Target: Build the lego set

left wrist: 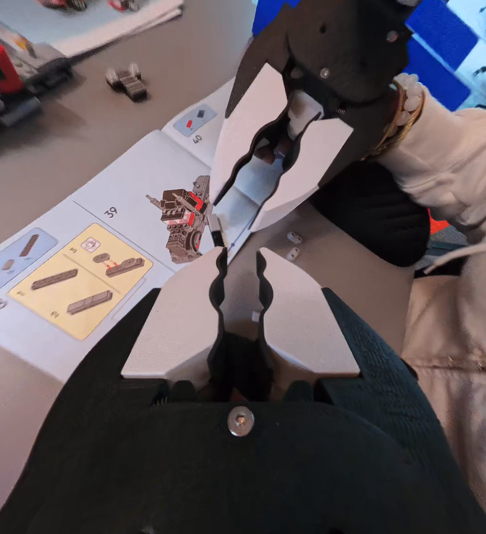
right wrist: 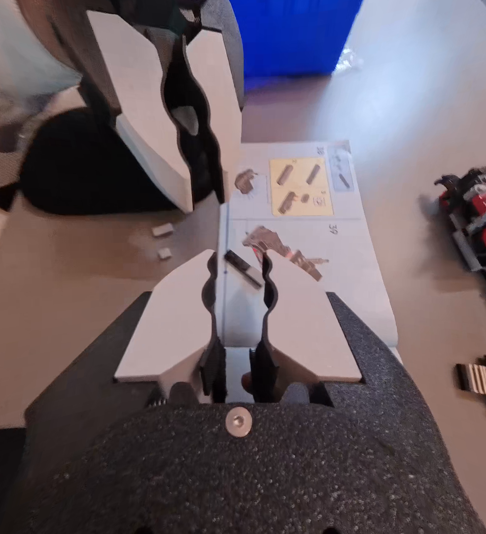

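Black-and-white piece [right wrist: 242, 268] lies at the booklet [right wrist: 308, 289] edge, between 2 empty grippers' parted jaws.

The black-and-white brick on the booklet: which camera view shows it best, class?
The right wrist view: the brick lies whole on the booklet, just past the right gripper. The left wrist view shows it smaller and partly hidden behind a fingertip.
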Demonstrator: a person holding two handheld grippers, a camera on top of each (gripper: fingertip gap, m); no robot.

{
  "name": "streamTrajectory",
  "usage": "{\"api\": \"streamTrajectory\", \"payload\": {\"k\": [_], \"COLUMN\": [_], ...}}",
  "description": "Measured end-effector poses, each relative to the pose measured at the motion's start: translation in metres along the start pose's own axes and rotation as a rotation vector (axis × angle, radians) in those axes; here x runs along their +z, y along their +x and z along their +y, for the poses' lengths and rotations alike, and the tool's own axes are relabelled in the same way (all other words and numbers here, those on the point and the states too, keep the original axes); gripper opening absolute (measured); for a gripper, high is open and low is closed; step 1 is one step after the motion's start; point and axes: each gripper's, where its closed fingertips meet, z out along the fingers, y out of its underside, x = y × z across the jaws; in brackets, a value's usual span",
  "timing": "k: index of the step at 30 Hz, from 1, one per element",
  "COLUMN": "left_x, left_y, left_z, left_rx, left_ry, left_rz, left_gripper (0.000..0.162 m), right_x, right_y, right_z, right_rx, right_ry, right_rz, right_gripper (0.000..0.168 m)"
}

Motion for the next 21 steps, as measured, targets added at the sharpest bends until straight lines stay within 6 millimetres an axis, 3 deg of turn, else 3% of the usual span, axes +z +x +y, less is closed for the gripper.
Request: {"api": "streamTrajectory", "payload": {"k": [3,7,11,21], "left_x": [-0.026,-0.038,-0.037,-0.031], "left_y": [0.004,-0.004,-0.004,-0.005], "left_z": [0.007,0.027,0.036,0.039], "left_rx": [0.009,-0.021,-0.036,-0.026], "left_ry": [0.021,-0.013,-0.033,-0.049], "left_rz": [-0.030,-0.104,-0.107,-0.089], "left_gripper": [0.021,0.021,0.021,0.021], "right_x": [0.003,0.030,0.045,0.053], "right_y": [-0.030,-0.067,-0.070,-0.071], "right_z": [-0.010,-0.006,-0.001,0.007], "right_rx": [-0.037,-0.094,-0.092,-0.120], "right_ry": [-0.016,-0.091,-0.130,-0.160], "right_rz": [-0.103,-0.209,-0.222,-0.208], "right_gripper": [0.036,0.035,0.030,0.016]}}
